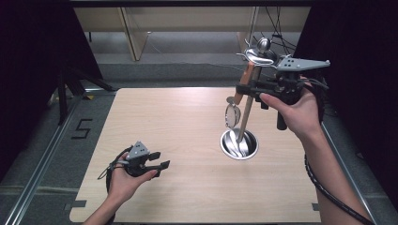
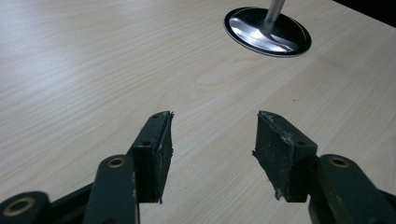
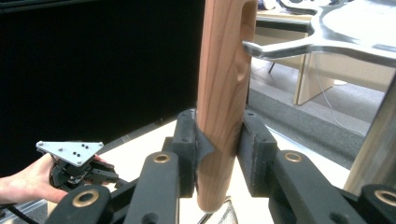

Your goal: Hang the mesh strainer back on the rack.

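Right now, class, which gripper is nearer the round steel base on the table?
Right. The right gripper is raised behind the round steel base, clamping a wooden handle beside its pole; the left gripper rests open, well off to the base's left.

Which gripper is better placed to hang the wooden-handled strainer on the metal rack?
Right. The right gripper is shut on the strainer's wooden handle, held up beside the rack. The left gripper is open, low over the table, away from it.

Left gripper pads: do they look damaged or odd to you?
Yes. Both pads look worn: frayed, ragged edges with bits peeling, worst on the one at the right of the left gripper view. The left gripper is open and empty over the table.
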A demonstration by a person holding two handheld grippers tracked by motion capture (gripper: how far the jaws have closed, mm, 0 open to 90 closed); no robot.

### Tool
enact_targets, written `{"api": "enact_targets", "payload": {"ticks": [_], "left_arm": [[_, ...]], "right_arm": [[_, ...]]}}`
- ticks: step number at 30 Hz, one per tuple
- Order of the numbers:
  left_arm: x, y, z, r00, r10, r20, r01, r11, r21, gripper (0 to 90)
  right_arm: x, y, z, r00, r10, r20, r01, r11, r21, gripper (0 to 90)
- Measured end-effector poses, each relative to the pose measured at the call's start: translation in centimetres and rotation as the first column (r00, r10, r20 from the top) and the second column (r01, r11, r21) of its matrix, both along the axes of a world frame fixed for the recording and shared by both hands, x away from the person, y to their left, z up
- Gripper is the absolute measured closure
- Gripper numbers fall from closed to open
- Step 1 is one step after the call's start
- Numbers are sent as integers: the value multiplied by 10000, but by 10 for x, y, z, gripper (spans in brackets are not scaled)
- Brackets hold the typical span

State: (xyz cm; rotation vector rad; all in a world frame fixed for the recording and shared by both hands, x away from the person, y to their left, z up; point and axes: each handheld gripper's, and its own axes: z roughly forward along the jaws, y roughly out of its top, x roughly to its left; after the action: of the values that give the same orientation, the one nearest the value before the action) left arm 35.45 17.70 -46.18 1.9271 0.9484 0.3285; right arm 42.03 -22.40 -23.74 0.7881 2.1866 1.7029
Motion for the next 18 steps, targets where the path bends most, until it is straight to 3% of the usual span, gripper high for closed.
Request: {"api": "enact_targets", "payload": {"ticks": [7,9,18], "left_arm": [[0,0,0,10000,-44,-22,44,10000,12,455],[1,1,0,9999,-85,65,85,10000,35,454],[1,1,0,9999,-111,66,111,9999,74,454]], "right_arm": [[5,-2,-2,9999,-12,140,12,10000,-2,714],[4,-3,-2,9999,91,-60,-91,10000,7,714],[2,-8,-2,9998,120,-186,-117,9998,186,710]]}}
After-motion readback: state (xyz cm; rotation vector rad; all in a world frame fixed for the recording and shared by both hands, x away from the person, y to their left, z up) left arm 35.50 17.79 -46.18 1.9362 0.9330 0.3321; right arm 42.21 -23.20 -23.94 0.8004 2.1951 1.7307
